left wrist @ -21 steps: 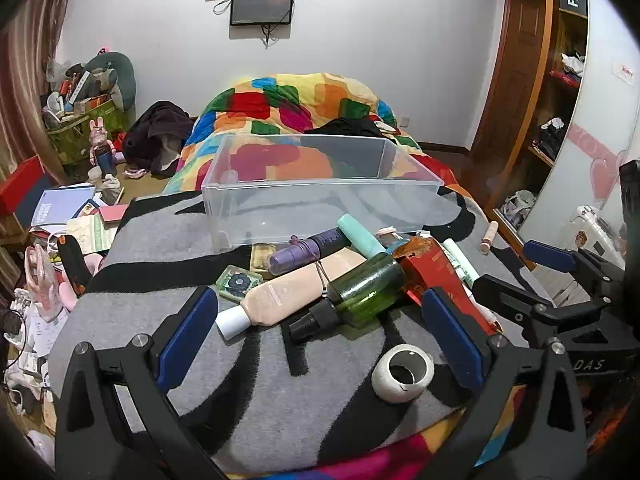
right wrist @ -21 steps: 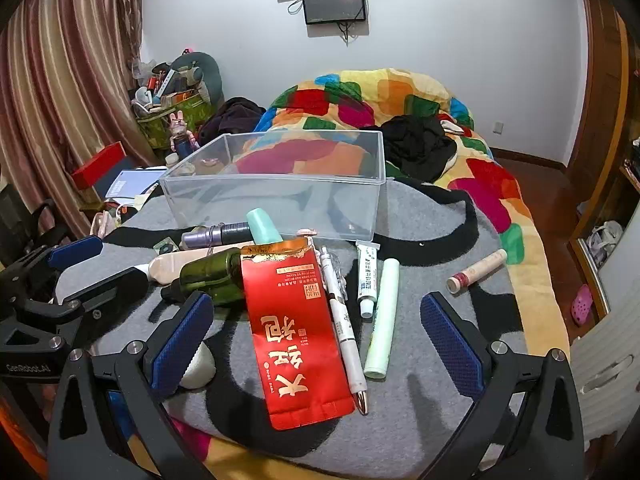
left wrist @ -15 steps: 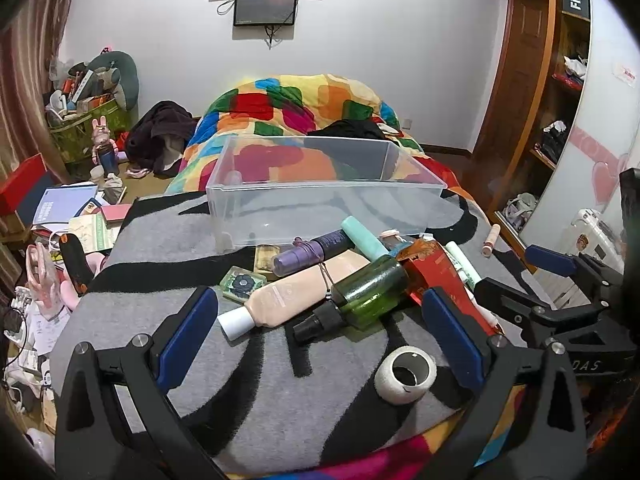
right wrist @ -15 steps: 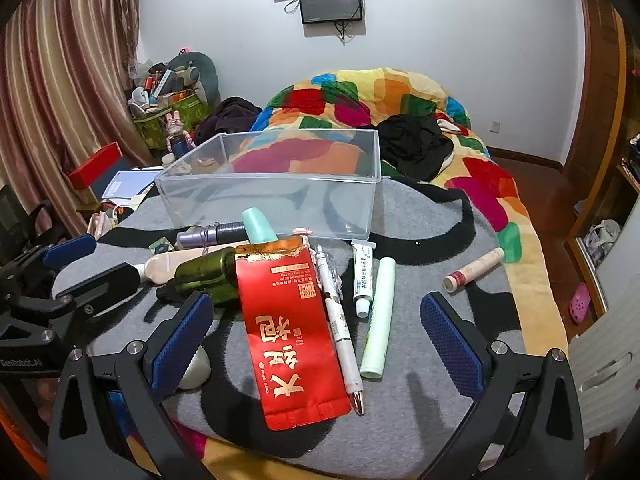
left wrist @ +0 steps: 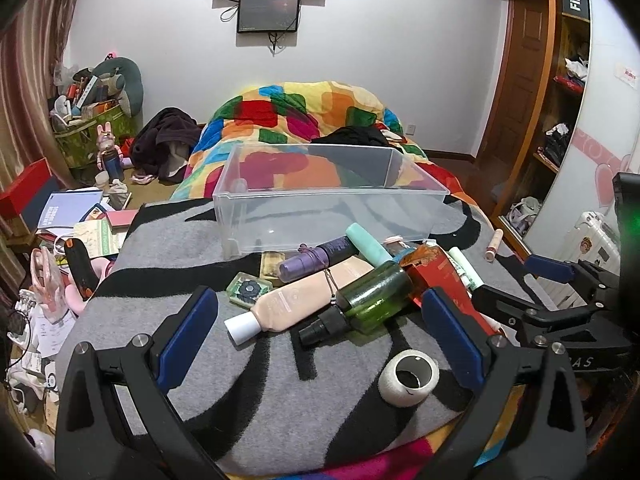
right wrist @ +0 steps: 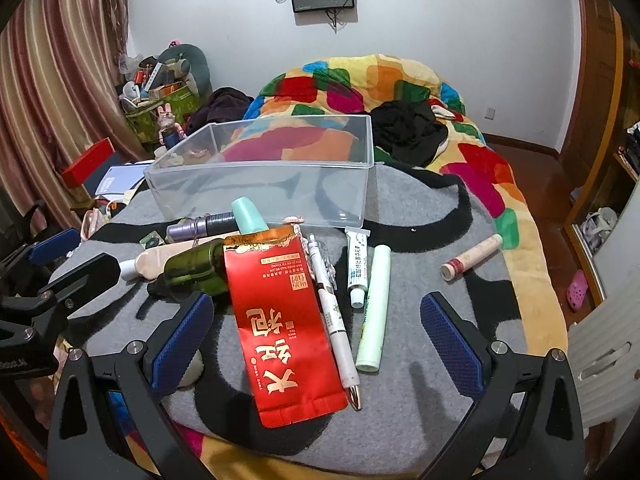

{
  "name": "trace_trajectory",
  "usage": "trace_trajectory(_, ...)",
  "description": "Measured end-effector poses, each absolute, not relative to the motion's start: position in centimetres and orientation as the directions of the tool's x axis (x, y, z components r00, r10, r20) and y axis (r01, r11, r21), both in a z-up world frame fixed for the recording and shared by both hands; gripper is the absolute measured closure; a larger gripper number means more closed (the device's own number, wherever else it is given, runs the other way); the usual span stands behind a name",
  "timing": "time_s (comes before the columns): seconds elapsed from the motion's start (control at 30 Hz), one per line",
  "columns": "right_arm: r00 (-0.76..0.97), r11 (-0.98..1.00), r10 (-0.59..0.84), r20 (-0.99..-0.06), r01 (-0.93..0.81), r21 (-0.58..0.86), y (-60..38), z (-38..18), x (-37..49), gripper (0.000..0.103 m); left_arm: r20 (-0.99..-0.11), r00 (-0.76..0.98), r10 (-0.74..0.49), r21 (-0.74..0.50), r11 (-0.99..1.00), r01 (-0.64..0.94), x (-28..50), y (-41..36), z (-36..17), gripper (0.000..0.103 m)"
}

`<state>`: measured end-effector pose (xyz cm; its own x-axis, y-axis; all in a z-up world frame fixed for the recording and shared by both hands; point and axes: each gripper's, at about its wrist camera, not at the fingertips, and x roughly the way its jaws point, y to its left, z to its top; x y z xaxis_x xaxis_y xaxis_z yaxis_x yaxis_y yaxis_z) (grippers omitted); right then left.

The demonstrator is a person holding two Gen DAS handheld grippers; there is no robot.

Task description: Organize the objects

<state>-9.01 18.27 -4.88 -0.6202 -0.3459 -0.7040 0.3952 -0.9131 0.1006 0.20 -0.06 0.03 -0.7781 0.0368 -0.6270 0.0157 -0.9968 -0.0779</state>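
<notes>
- The left gripper was spread wide, nothing between its blue pads; it hung low above the grey-and-black blanket.
- The right gripper was likewise spread wide and held nothing; it also showed at the right edge of the left wrist view.
- Between the left gripper's fingers lay a peach tube with a white cap, and a green bottle with a black nozzle resting partly across it.
- A white ring-shaped roll lay on the blanket just inside the left gripper's right finger.
- Between the right gripper's fingers lay a red pouch, flat, with gold lettering; its upper left corner overlapped the green bottle.
- Just right of the pouch lay a white pen, then a small white tube, then a pale green tube, side by side and close together.
- A cream stick with a red end lay well apart, toward the right edge of the blanket.
- Behind the pile lay a purple bottle and a mint tube, both close to the bin's front wall.
- A small green compact lay left of the peach tube.
- The clear plastic bin stood upright on the blanket behind all the items; no item was visible inside it.
- Behind the bin lay a multicoloured quilt.
</notes>
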Motion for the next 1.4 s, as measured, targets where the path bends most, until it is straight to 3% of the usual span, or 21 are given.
trace_trajectory(1.4, -0.613, -0.895, -0.382, -0.692, 0.431, 0.113, 17.97, -4.73, -8.53, 0.000, -0.655, -0.752, 0.073, -0.116, -0.993, 0.005, -0.14, -0.29, -0.68, 0.000)
